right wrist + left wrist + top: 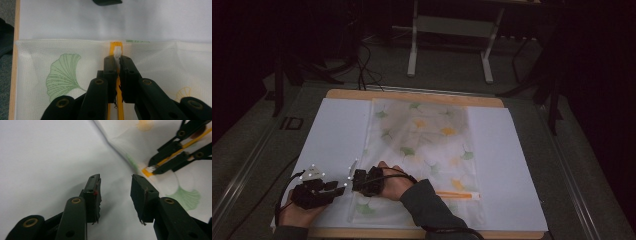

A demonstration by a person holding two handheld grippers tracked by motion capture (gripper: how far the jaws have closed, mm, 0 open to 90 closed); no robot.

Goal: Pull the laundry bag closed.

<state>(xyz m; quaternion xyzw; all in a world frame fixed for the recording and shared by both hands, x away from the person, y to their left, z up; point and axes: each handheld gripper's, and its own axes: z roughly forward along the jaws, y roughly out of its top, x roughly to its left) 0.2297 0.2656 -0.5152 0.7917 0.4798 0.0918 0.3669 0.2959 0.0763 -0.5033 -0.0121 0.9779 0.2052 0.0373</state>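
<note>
Two grippers, right gripper pinching zipper pull

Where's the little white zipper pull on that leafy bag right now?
The white zipper pull sits at the orange zipper's end by the bag's edge, pinched by the right gripper.

Two tools, one leaf-print pouch, one zipper pull.

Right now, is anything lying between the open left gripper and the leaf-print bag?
No. In the left gripper view, only bare white sheet lies between the left gripper and the bag edge.
</note>
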